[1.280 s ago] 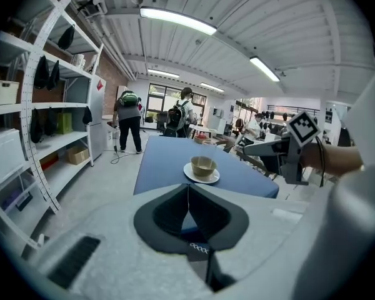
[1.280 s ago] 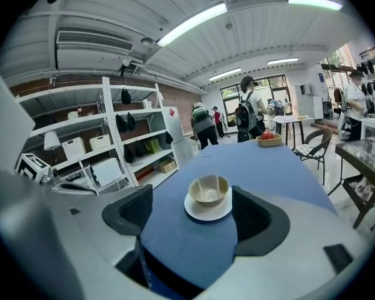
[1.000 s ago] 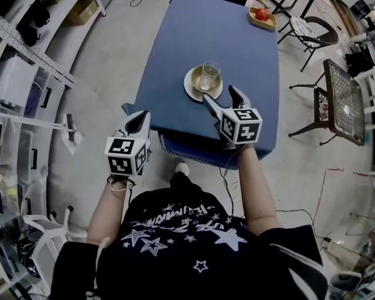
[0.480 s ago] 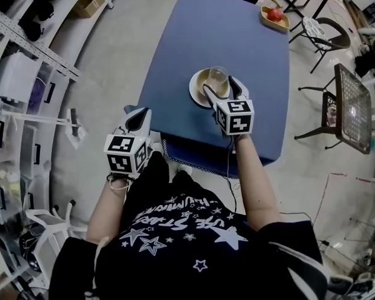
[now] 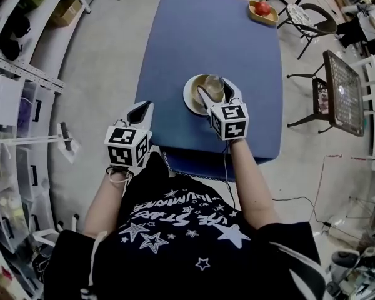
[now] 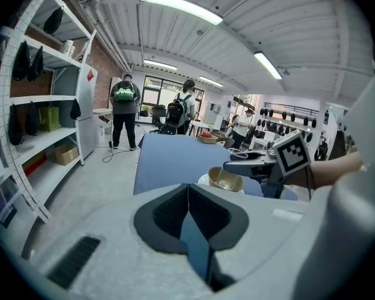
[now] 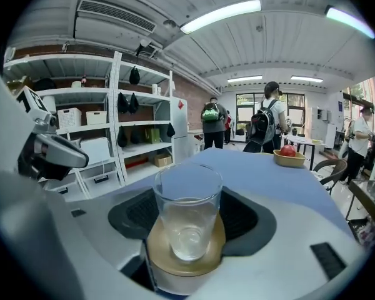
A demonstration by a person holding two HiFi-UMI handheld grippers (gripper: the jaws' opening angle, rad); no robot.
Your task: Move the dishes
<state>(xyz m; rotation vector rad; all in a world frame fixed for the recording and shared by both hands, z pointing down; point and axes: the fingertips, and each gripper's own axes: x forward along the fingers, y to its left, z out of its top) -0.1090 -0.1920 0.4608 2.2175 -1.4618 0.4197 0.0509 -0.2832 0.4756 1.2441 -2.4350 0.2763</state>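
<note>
A clear drinking glass stands on a tan saucer-like plate near the front of the blue table. In the head view the plate and glass sit just ahead of my right gripper. That gripper is open, with one jaw on each side of the glass and not pressing on it. My left gripper hangs off the table's front left corner, shut on nothing. From the left gripper view, the left gripper looks across at the plate.
A wooden bowl holding a red apple sits at the table's far right corner. Chairs stand to the right, and shelving runs along the left. People with backpacks stand beyond the table's far end.
My right gripper has moved forward over the table until its open jaws stand either side of the glass. The left gripper has hardly moved.
</note>
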